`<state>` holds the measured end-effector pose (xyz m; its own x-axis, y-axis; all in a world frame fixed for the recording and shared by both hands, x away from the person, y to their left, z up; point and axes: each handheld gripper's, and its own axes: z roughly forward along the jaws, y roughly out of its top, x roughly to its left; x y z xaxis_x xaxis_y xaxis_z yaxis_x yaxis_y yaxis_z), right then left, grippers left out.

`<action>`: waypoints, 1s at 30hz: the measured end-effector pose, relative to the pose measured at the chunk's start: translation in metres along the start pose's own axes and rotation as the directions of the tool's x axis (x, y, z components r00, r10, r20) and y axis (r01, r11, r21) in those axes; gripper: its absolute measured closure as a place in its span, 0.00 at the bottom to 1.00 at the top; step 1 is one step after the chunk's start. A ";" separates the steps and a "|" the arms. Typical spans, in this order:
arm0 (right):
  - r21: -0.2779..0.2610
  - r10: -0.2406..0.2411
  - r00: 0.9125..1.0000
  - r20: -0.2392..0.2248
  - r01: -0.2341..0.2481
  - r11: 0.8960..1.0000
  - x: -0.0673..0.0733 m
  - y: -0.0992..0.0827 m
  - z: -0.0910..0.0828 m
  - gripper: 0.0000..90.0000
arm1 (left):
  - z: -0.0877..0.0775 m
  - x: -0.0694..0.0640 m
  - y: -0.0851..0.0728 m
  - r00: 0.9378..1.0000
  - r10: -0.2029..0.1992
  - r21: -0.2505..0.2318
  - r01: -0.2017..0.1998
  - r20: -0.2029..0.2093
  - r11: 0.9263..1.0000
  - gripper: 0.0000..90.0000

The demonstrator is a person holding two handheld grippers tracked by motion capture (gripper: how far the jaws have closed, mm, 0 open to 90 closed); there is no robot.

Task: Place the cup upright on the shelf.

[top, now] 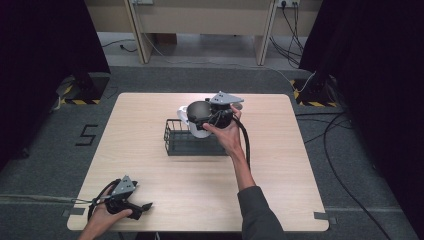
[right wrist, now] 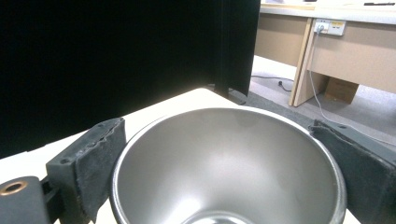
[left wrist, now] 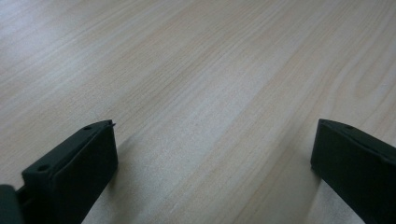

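Observation:
A white mug (top: 199, 127) with a steel inside (right wrist: 229, 163) hangs tilted over the back rim of a black wire basket (top: 172, 144) in the middle of the table. My right gripper (top: 209, 118) is shut on the mug, one jaw on each side of its rim (right wrist: 217, 127). The mug's handle points left in the high view. At the table's near left corner my left gripper (top: 145, 207) rests low over the wood. It stands open (left wrist: 215, 123), with only bare tabletop between its jaws.
The light wooden table (top: 280, 165) stands on grey carpet. Black curtains flank both sides, with desks (top: 200, 20) and cables (top: 345, 150) beyond. The basket's inside looks empty as far as I can see.

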<state>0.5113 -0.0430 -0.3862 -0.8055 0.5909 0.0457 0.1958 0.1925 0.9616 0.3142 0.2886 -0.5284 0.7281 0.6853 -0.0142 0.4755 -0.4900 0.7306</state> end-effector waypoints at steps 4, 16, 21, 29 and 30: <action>0.016 -0.003 1.000 -0.008 0.003 1.000 -0.002 -0.004 0.004 0.07 | 0.000 0.000 0.000 1.000 0.001 0.000 -0.001 0.000 1.000 0.00; 0.066 -0.017 1.000 0.000 0.017 0.998 -0.003 -0.012 0.010 0.07 | 0.000 0.000 0.000 1.000 0.002 0.000 -0.002 0.000 1.000 0.00; 0.075 0.005 1.000 -0.002 -0.005 0.997 -0.007 -0.022 0.012 0.06 | 0.000 0.000 0.000 1.000 0.002 0.002 -0.002 0.001 1.000 0.00; 0.105 0.006 1.000 -0.012 -0.005 0.994 -0.006 -0.023 0.009 0.05 | 0.000 0.000 0.000 1.000 0.001 0.000 -0.001 0.001 1.000 0.00; 0.105 0.006 1.000 -0.012 -0.005 0.994 -0.006 -0.023 0.009 0.05 | 0.000 0.000 0.000 1.000 0.001 0.000 -0.001 0.001 1.000 0.00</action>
<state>0.5170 -0.0443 -0.4115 -0.8107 0.5829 0.0546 0.2571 0.2706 0.9277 0.3141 0.2886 -0.5285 0.7291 0.6842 -0.0139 0.4748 -0.4912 0.7303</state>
